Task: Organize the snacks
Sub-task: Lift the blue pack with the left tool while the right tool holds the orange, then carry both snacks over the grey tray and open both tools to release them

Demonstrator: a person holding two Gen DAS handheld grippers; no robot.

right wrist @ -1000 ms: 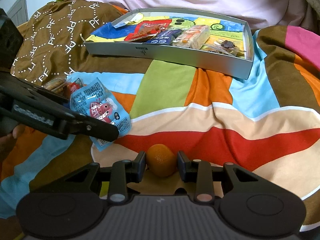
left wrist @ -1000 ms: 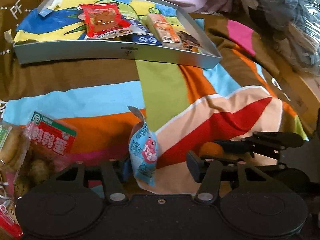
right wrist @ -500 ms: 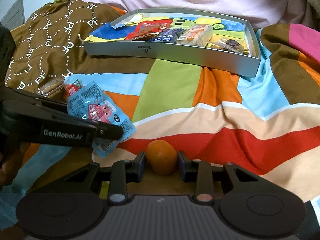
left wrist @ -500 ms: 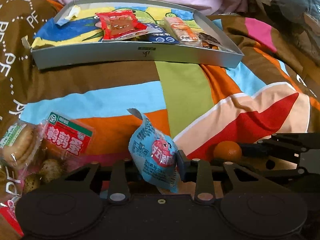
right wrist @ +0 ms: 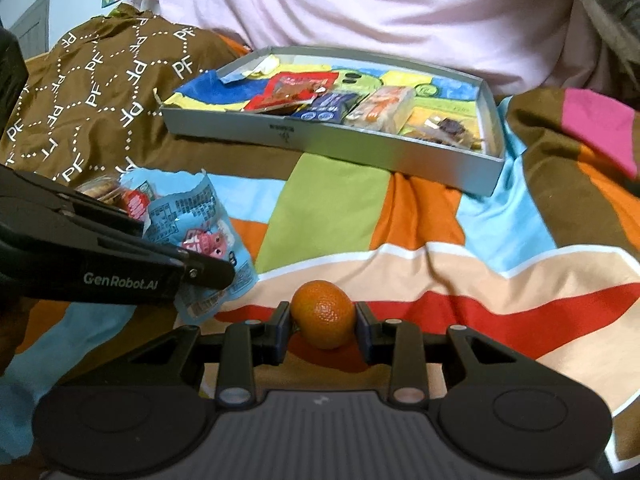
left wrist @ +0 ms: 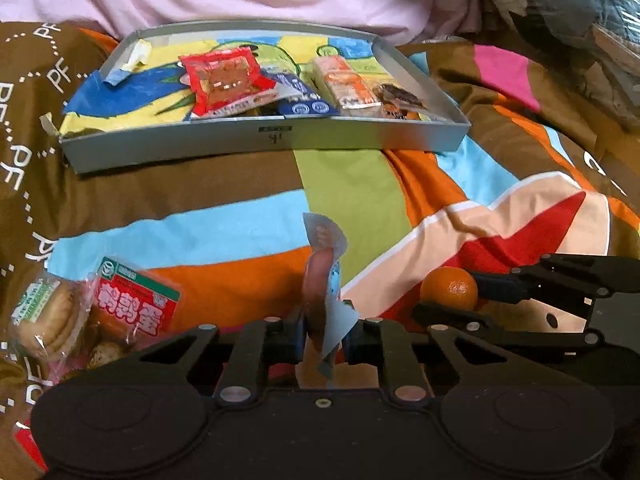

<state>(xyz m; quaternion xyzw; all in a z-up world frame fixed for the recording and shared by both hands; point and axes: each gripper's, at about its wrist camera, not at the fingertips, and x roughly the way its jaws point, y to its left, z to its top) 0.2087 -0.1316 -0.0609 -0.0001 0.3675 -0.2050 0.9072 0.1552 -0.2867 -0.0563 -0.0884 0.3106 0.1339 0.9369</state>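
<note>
While the left gripper (left wrist: 323,338) pinches the light-blue snack packet (left wrist: 326,300) and the right gripper (right wrist: 323,330) clasps the small orange (right wrist: 323,314), both sit on the striped bedspread (right wrist: 460,272) below the grey tray (right wrist: 340,145) of snacks; a red-labelled egg packet (left wrist: 134,308) and biscuits (left wrist: 48,320) lie toward its left edge.

Open striped blanket (right wrist: 332,208) up to the tray (right wrist: 360,148), its near wall the only barrier.

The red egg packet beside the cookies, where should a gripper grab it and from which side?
The red egg packet lies flat, leaning on the cookie pack. Likely best pinched at its flat sealed top edge with the green band, coming from the open blanket side, since the lumpy egg-filled lower part looks harder to clamp.
</note>
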